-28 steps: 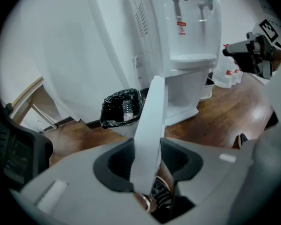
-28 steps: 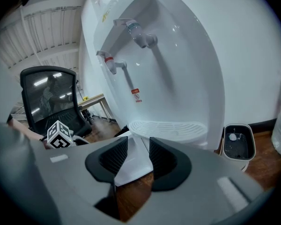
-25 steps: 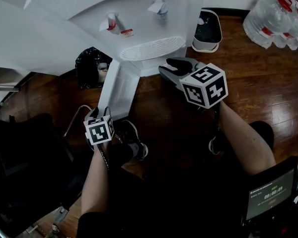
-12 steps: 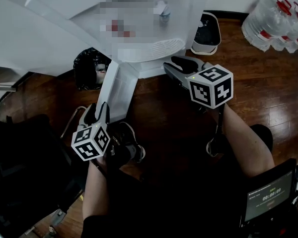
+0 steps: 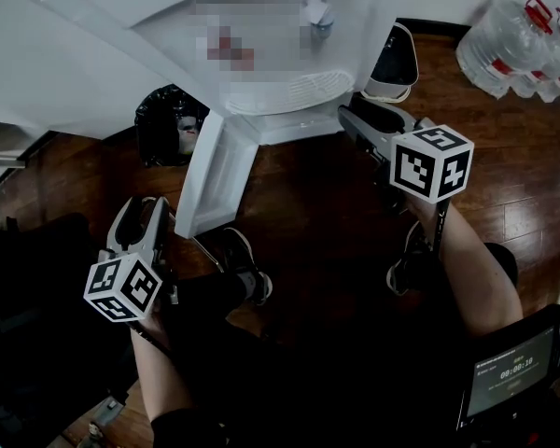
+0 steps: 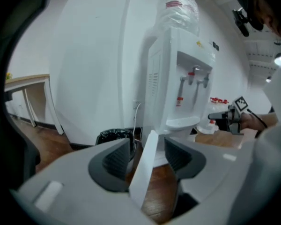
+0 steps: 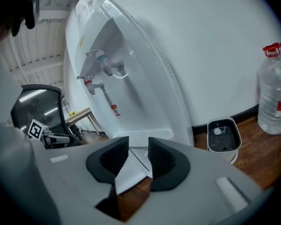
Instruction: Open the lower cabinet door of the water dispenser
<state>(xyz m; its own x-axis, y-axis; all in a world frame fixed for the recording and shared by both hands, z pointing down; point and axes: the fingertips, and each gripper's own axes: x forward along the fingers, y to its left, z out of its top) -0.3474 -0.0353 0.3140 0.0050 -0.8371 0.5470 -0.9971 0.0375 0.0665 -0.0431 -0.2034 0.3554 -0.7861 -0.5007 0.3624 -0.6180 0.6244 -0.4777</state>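
Note:
The white water dispenser (image 5: 289, 26) stands at the top of the head view, and its lower cabinet door (image 5: 211, 171) hangs swung out towards me. My left gripper (image 5: 138, 211) is left of and below the door, apart from it. Its jaws have just been opening and nothing is between them. In the left gripper view the door's edge (image 6: 141, 172) shows at a distance through the gap of that gripper (image 6: 147, 156). My right gripper (image 5: 364, 115) hovers by the dispenser's base on the right, jaws a little apart and empty. The right gripper (image 7: 138, 158) looks at the door (image 7: 131, 170) and the taps.
A black bin bag (image 5: 168, 124) sits left of the dispenser and a small white bin (image 5: 394, 63) right of it. Water bottles (image 5: 518, 40) stand at the far right. A black chair (image 5: 37, 287) is on the left. My shoes (image 5: 243, 273) rest on the wooden floor.
My left gripper has drawn back from the door's edge, down and to the left in the head view, with its jaws spreading. The right gripper has shifted right. The door has stayed open.

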